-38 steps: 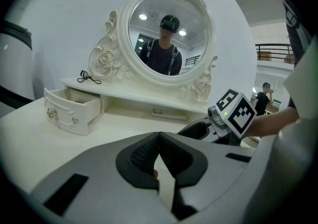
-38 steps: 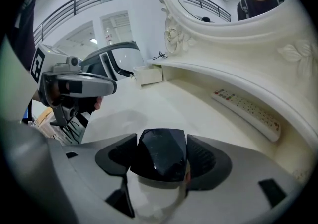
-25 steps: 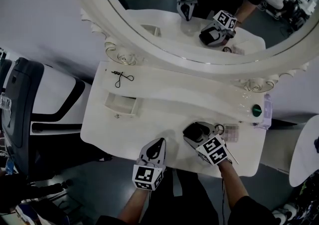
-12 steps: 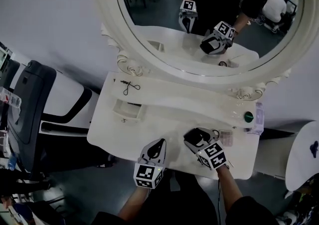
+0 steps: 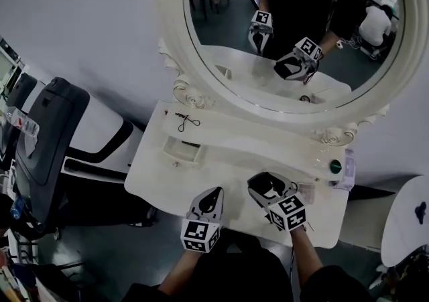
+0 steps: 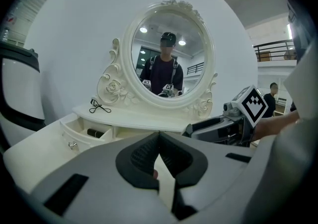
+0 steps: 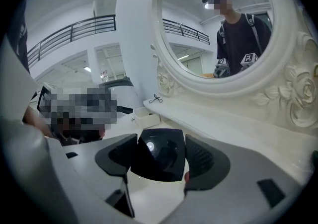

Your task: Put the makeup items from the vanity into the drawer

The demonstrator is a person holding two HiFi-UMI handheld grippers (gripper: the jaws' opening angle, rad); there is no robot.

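From the head view, I have the white vanity bench (image 5: 221, 163) under me, with its oval mirror in a carved white frame (image 5: 175, 26) standing at the back. The left gripper (image 5: 214, 193) hangs over the bench's front edge, near the middle. The right gripper (image 5: 267, 184) is just beside it, to the right, with a glossy black makeup compact (image 5: 270, 187) between its jaws. The small white drawer (image 5: 182, 149) is pulled out on the left side, well apart from the compact. A thin black looped item (image 5: 188, 120) lies on the raised shelf behind the drawer, and a round green-topped item (image 5: 335, 167) sits at the far right end.

In the left gripper view, the left gripper (image 6: 159, 136) has its jaws clenched tip to tip, with nothing between them. Beyond them the drawer (image 6: 74, 129) stands open with a dark tube-shaped item (image 6: 95, 132) inside. The looped item (image 6: 99, 106) is on the shelf above it, below the mirror (image 6: 169, 44).

In the right gripper view, the right gripper (image 7: 160, 152) has its jaws clamped on the compact (image 7: 158, 164), one pad on each side. Its shiny dark face is turned towards the camera. The drawer (image 7: 146, 117) shows small behind it on the left, with the looped item (image 7: 156, 99) further back. I cannot tell whether the compact touches the bench or is held clear of it.
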